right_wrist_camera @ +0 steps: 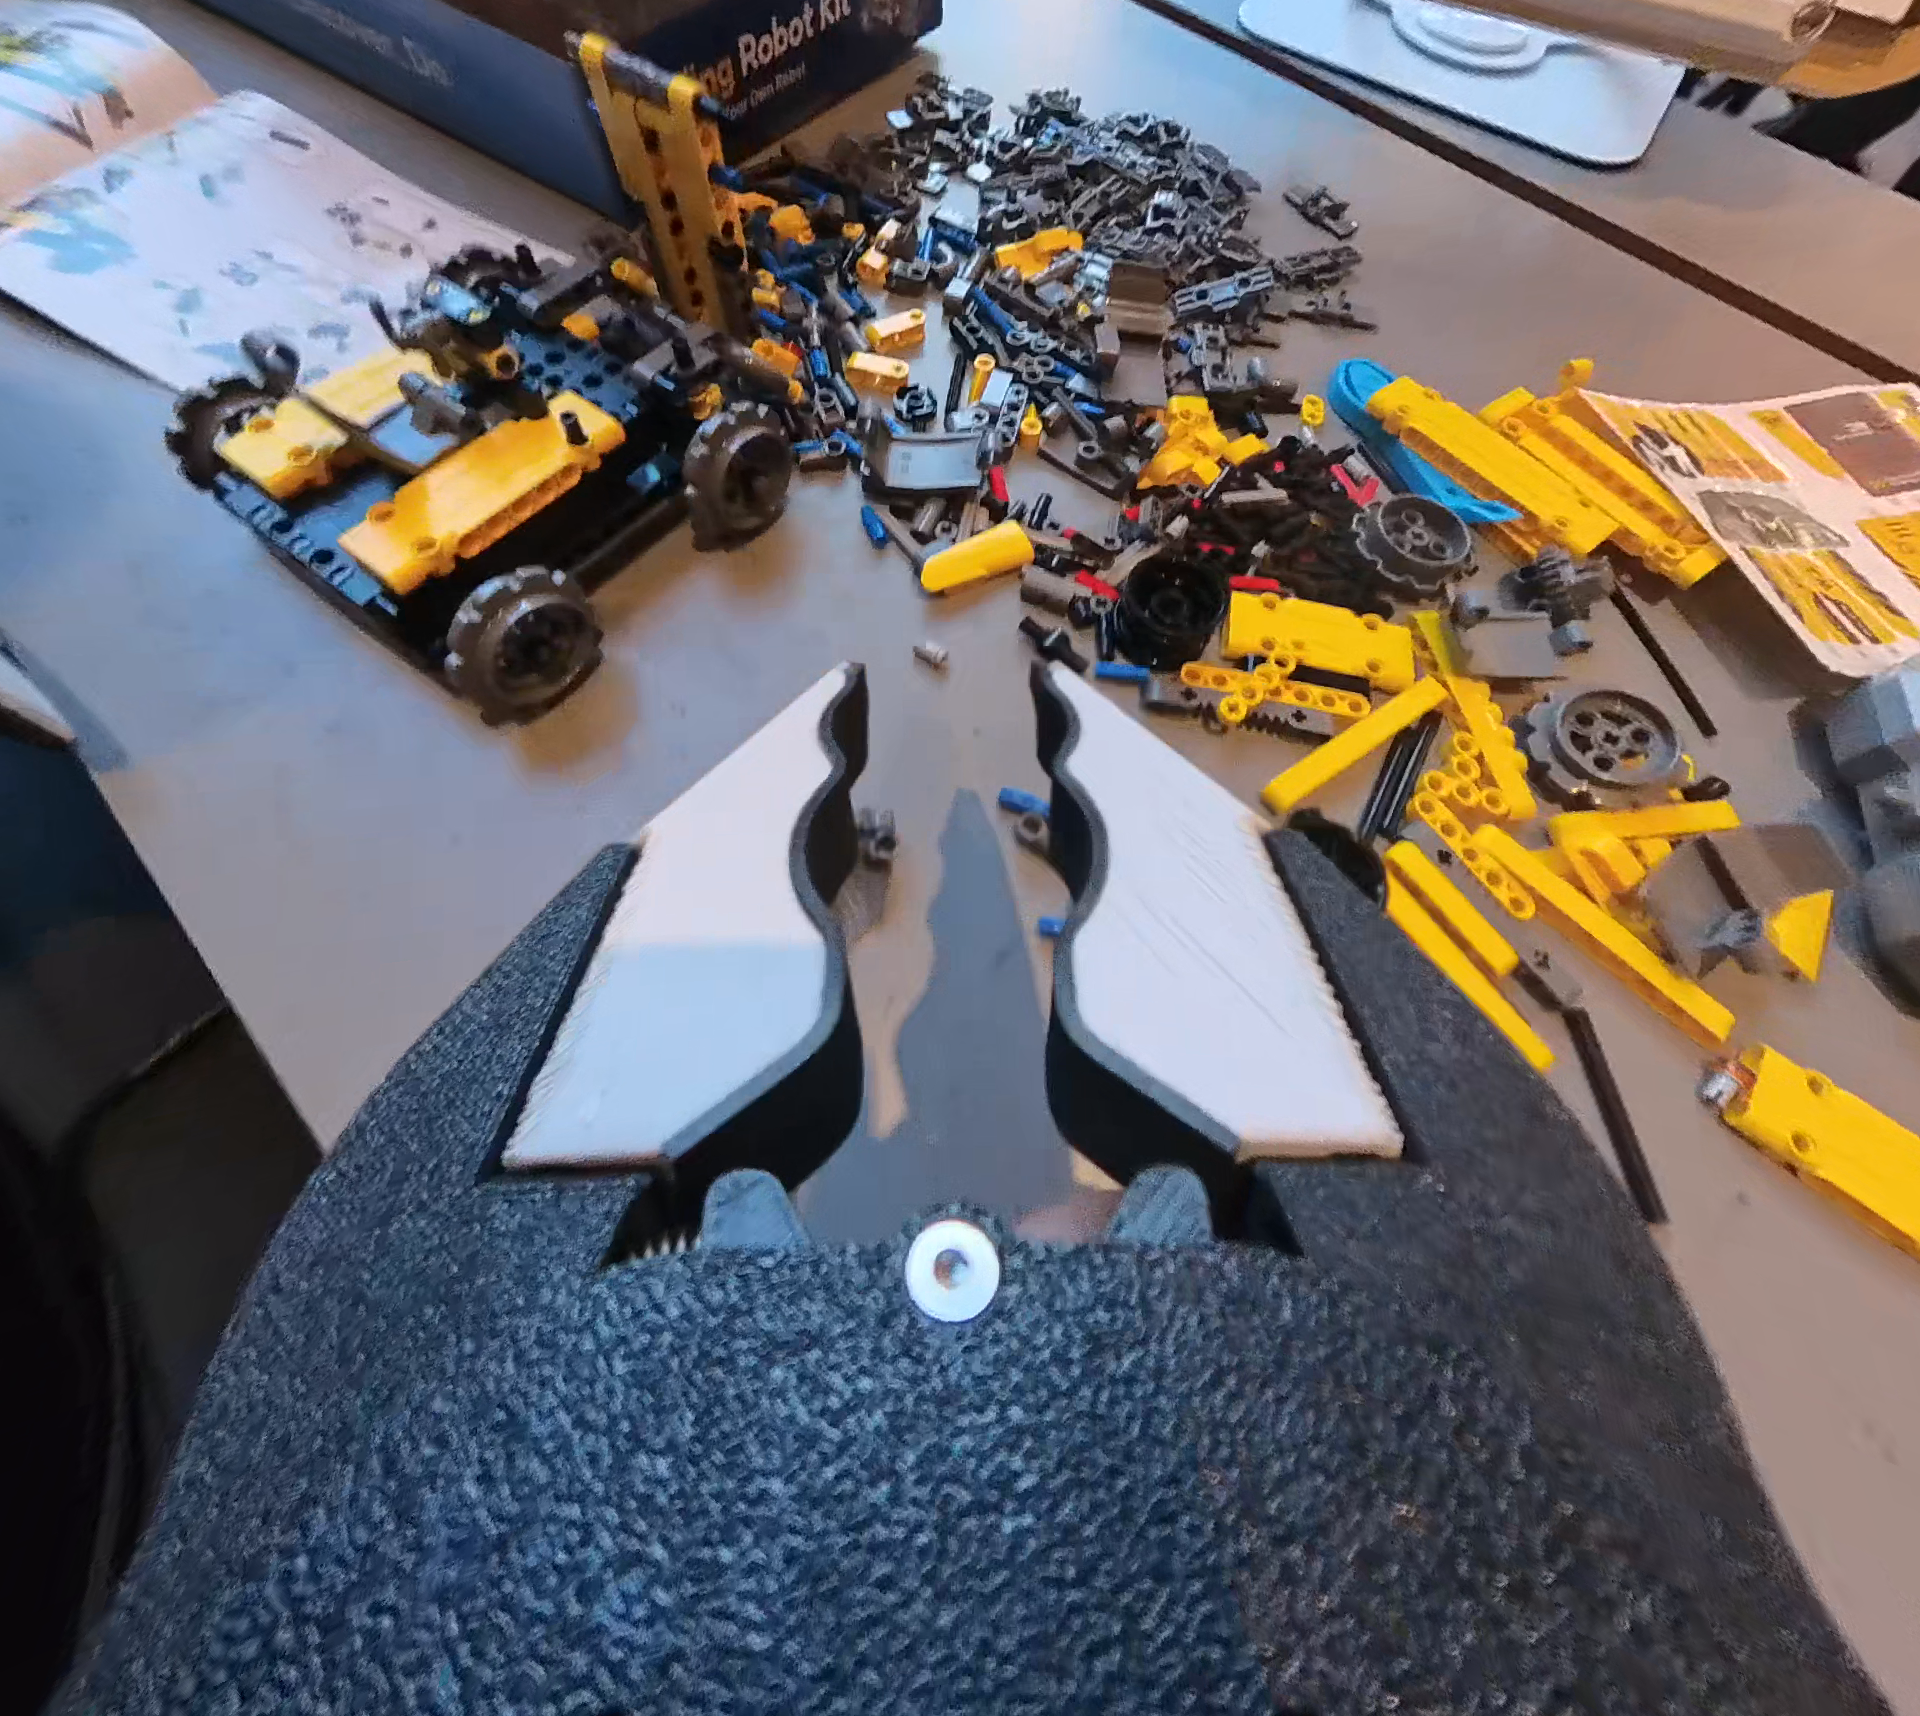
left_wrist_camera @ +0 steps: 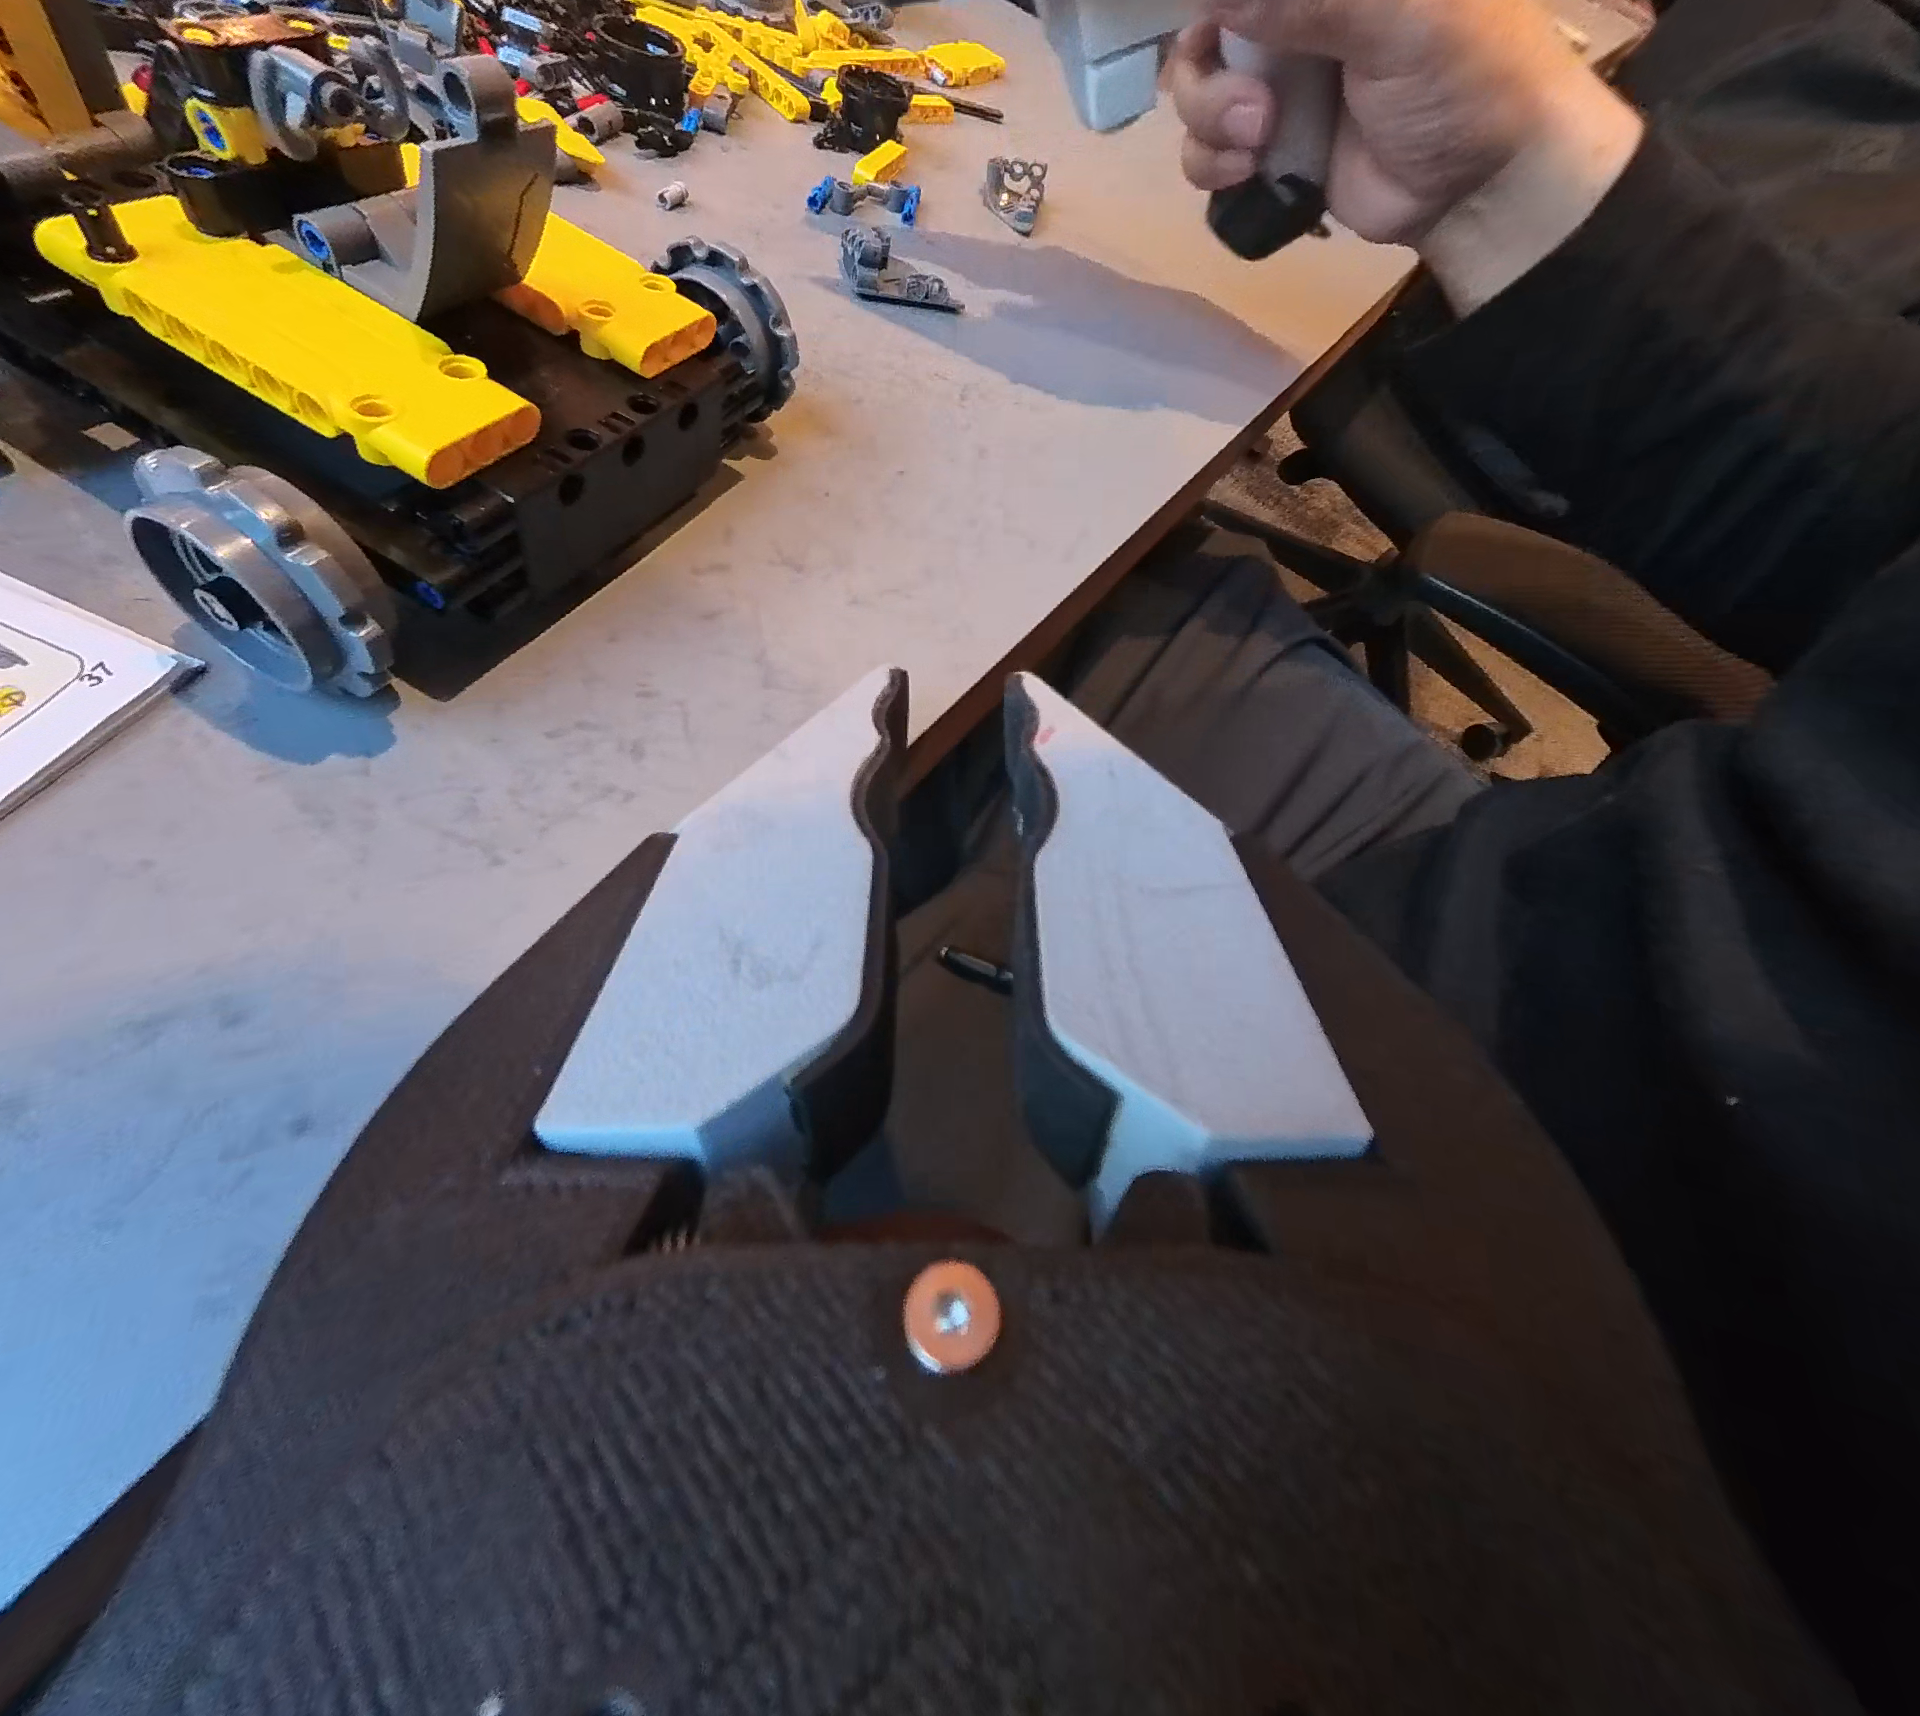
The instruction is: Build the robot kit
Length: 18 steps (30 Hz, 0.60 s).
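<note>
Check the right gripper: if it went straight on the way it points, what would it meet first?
Probably the small grey connector just beyond the open right gripper, then the loose parts pile; depth is unclear, so it might pass over.

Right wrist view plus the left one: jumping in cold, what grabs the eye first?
The half-built yellow and black wheeled vehicle stands out, on the grey table left of a big spill of loose building pieces. The right gripper hangs open and empty above the table, just short of that pile. In the left wrist view the left gripper is open at the table's edge, with nothing between its fingers.
</note>
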Motion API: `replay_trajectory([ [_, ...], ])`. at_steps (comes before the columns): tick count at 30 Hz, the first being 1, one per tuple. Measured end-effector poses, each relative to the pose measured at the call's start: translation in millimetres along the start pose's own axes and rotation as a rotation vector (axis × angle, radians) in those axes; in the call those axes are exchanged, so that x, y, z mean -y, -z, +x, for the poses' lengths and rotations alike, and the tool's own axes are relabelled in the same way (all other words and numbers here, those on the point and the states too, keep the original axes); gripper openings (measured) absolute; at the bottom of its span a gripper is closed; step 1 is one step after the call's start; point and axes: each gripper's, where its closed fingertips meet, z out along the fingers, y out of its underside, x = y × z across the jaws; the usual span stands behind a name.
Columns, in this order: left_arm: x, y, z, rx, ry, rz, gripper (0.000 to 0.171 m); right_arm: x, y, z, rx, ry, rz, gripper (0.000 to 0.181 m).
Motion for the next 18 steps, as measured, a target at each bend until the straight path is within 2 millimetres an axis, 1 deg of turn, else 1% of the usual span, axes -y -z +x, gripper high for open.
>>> replay_trajectory([
  [3,-1,-1,1,0.001,-0.007,-0.006,0.017,-16,8,-10,0.038,0.023,-0.049,0.021],
  [7,-1,-2,2,0.002,-0.012,-0.009,0.017,-31,14,-31,0.112,0.052,-0.092,0.018],
  [8,-1,-2,2,0.001,-0.013,-0.01,0.017,-32,15,-32,0.112,0.06,-0.096,0.019],
  [9,-2,-3,2,0.001,-0.015,-0.012,0.017,-33,15,-29,0.095,0.068,-0.1,0.02],
  [11,-1,-2,3,0.001,-0.019,-0.01,0.017,-34,18,-13,0.024,0.07,-0.115,0.025],
  [12,-2,-2,3,0.002,-0.02,-0.011,0.017,-35,20,0,-0.028,0.063,-0.128,0.025],
  [16,-2,0,2,0.003,-0.022,-0.01,0.017,-47,38,65,-0.256,0.004,-0.199,0.025],
  [17,-1,0,3,0.002,-0.021,-0.009,0.017,-48,41,75,-0.282,-0.016,-0.208,0.025],
  [18,-1,0,3,0.001,-0.019,-0.008,0.017,-46,41,81,-0.292,-0.031,-0.211,0.024],
])
